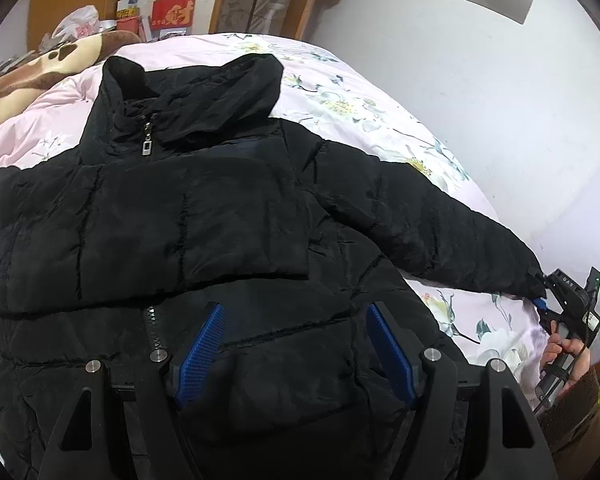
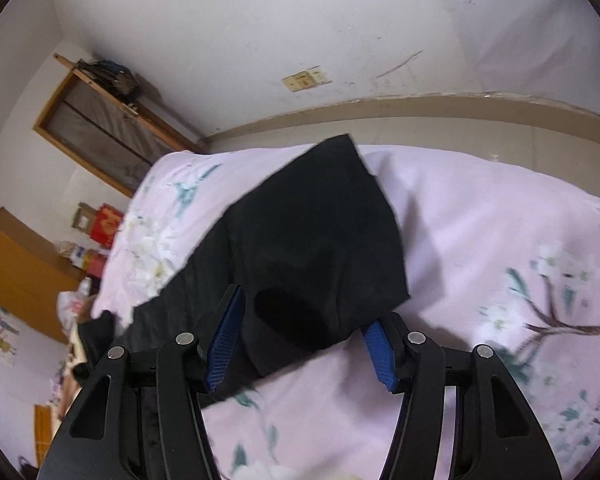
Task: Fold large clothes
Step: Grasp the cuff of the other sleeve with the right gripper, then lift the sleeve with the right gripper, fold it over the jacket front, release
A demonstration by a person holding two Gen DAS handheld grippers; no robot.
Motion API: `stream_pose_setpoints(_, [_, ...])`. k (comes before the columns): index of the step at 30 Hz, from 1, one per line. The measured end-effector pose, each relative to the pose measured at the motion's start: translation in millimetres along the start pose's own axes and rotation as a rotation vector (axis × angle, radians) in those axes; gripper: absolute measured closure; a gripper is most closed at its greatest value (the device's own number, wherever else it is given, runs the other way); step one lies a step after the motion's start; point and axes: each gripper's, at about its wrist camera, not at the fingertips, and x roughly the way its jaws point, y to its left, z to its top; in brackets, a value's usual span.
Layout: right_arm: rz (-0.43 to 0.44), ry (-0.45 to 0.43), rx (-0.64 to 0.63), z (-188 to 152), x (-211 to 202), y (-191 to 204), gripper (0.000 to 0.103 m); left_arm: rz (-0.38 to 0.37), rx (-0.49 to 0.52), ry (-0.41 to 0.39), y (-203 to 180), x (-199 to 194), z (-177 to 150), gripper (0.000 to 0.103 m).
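A black puffer jacket [image 1: 228, 344] lies front-up on the pink floral bed sheet [image 1: 360, 92], zip and collar toward the far end. One sleeve [image 1: 140, 220] is folded across the chest. The other sleeve [image 1: 440, 232] stretches out to the right. My left gripper [image 1: 296, 312] hovers open over the jacket's lower front, with nothing between its blue pads [image 1: 204, 344]. At that sleeve's end my right gripper [image 1: 540, 304] is held by a person's hand [image 1: 564, 352]. In the right wrist view the sleeve cuff [image 2: 320, 240] sits between the right gripper [image 2: 306, 312], whose pads press on it.
A brown paw-print blanket [image 1: 40, 68] lies at the bed's far left. Red boxes [image 1: 172, 12] and bags stand behind it by a wooden cabinet. The white wall [image 1: 480, 100] runs close along the bed's right side. Bare sheet [image 2: 480, 240] lies right of the cuff.
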Motion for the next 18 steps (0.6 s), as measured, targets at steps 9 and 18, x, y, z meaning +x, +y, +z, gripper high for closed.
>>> stream_pose_setpoints(9, [0.061,-0.101,-0.115,7.0,-28.8,37.6,0.096,0.002,-0.038,-0.02,20.6,-12.7,1.6,0.03])
stream_pose_setpoints(18, [0.276,-0.103,-0.383,-21.7,-60.9,145.7,0.097,-0.026,-0.087,-0.063,41.6,-33.1,5.2,0.03])
